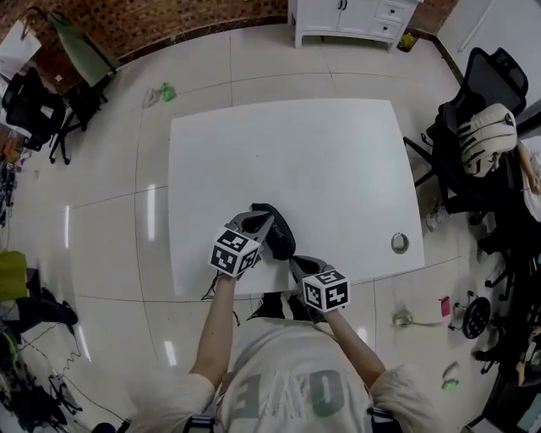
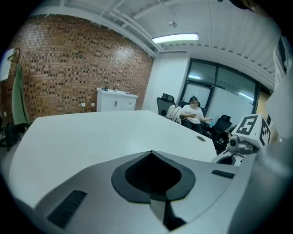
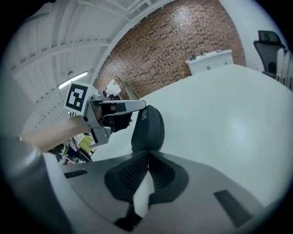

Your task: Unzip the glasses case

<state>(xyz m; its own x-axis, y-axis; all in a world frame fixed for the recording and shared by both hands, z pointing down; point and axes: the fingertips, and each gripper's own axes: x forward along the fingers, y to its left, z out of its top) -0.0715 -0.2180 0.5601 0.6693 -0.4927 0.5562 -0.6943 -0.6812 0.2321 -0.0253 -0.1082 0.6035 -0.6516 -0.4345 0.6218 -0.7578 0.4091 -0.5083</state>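
Tiled floor [image 1: 101,228], brick wall [image 2: 78,68] and white cabinet [image 1: 351,19] at the far end. White table [image 1: 338,161] in the middle, with a person [image 1: 287,389] standing at its near edge.

Black glasses case [image 1: 277,232] is close to that near edge and reads as standing up on edge in the right gripper view [image 3: 147,128]. Can't tell whether the zip is open or shut.

Left gripper [image 1: 254,221]: jaws meet at the tips in its own view [image 2: 151,155], with a solid black mass filling the space between the pads. The right gripper view shows one jaw lying on the case's upper left rim, so it looks clamped on that end of the case.

Right gripper [image 1: 296,262]: jaws fully together [image 3: 149,155] with nothing between them. The case is straight ahead of these jaws, just beyond the tips, contact unclear. The left gripper is ahead and to their left.

Round grey disc [image 1: 400,243] is set in the table, well to the right of the right jaws. Seated person [image 2: 193,112] is far ahead-right of the left jaws, past the table.
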